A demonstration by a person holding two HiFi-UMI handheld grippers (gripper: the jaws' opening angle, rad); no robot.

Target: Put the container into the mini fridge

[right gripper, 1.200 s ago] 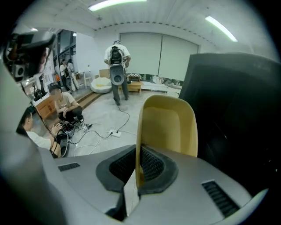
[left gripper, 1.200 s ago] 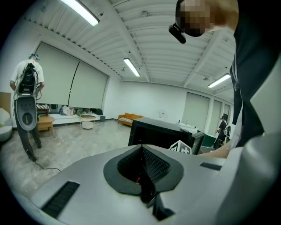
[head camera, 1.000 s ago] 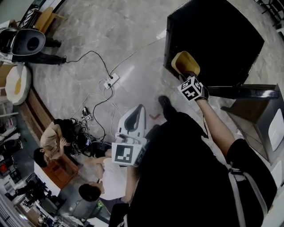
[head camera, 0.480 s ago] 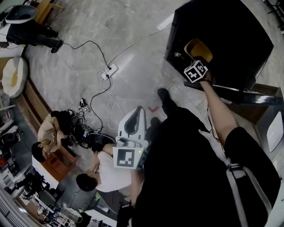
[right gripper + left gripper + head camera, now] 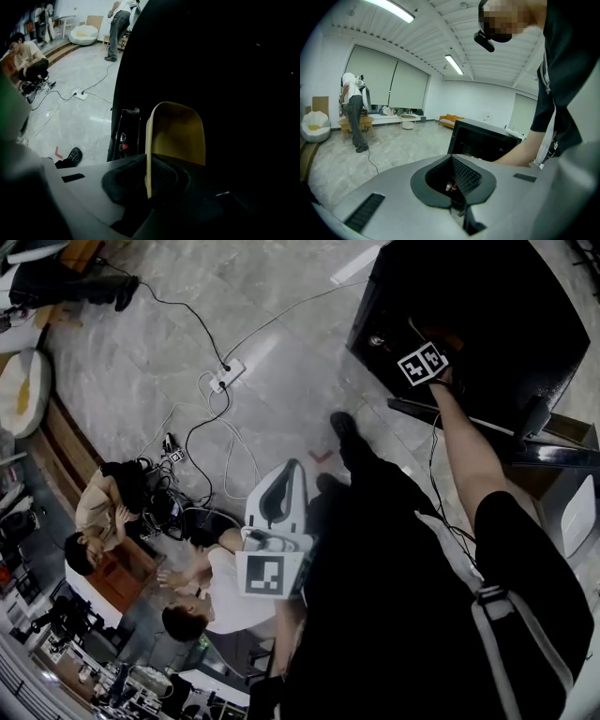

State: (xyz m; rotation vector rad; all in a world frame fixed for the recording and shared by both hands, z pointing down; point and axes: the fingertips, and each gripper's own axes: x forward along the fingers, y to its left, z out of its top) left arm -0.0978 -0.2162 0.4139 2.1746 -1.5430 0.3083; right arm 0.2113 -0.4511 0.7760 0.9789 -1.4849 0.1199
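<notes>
Container (image 5: pixel 176 133) sits pinched edge-on in the right gripper (image 5: pixel 149 183), centre frame, inside the dark mini fridge (image 5: pixel 487 306); left gripper (image 5: pixel 457 190) pressed together.

Grey marble floor (image 5: pixel 281 352) carries the black mini fridge (image 5: pixel 487 306) at upper right. A white power strip (image 5: pixel 225 377) and tangled cables (image 5: pixel 199 442) sprawl mid-floor, with a red mark (image 5: pixel 322 457) beside a shoe (image 5: pixel 343 427).

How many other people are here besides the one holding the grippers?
3. A person in a tan shirt sits by the cables, a person in a white shirt is low beside them, and a standing person shows at the head view's top left. More may be hidden.
</notes>
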